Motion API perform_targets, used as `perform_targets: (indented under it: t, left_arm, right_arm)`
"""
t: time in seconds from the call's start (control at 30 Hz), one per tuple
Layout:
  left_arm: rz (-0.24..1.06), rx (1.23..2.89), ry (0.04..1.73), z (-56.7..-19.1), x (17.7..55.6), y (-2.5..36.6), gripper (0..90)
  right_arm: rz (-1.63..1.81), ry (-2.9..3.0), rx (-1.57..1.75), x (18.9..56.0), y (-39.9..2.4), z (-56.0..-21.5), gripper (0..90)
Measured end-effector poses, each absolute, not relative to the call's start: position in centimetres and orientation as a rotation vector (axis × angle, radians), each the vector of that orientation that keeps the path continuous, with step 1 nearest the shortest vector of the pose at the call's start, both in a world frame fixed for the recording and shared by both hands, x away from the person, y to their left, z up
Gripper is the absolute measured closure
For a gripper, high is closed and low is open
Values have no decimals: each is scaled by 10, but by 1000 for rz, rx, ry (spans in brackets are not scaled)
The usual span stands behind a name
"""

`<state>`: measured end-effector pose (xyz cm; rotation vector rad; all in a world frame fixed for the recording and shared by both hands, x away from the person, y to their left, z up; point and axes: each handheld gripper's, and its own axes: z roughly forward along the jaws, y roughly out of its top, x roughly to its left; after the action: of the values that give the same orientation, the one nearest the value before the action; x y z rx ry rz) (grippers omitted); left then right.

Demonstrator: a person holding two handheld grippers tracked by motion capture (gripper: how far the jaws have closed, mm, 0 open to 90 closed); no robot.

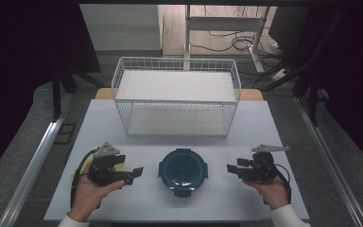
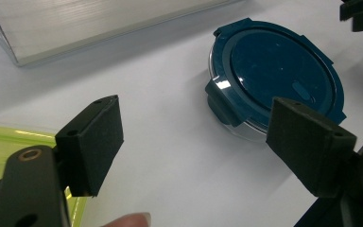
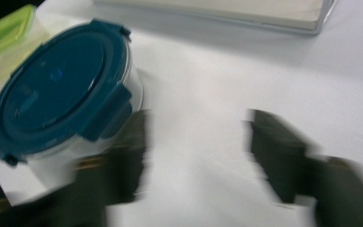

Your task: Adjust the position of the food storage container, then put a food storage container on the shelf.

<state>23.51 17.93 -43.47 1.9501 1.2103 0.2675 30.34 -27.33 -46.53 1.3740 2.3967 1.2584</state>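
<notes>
A round glass container with a dark blue clip-lock lid (image 1: 183,171) sits near the front edge of the white table (image 1: 274,127), midway between its two sides, in front of the wire basket (image 1: 176,96). The left gripper (image 1: 133,173) and right gripper (image 1: 233,169) flank it, jaws apart, neither touching it. This looks like the approach step; next, both likely need to close in on the lid's side tabs.
</notes>
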Motion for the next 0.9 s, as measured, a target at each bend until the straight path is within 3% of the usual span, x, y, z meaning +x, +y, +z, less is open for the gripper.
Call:
perform_targets:
  t: [0.17,0.77,0.9]
  left_arm:
    - [260,1940,1215,-436,236,174,176]
    - [179,1880,1222,-441,245,160,138]
    - [107,1858,1222,-445,253,154,121]
  right_arm:
    - [1325,2345,1360,301,-270,-460,203]
    - [1384,2457,1274,305,-249,-457,227]
    - [1456,2488,1253,305,-244,-459,219]
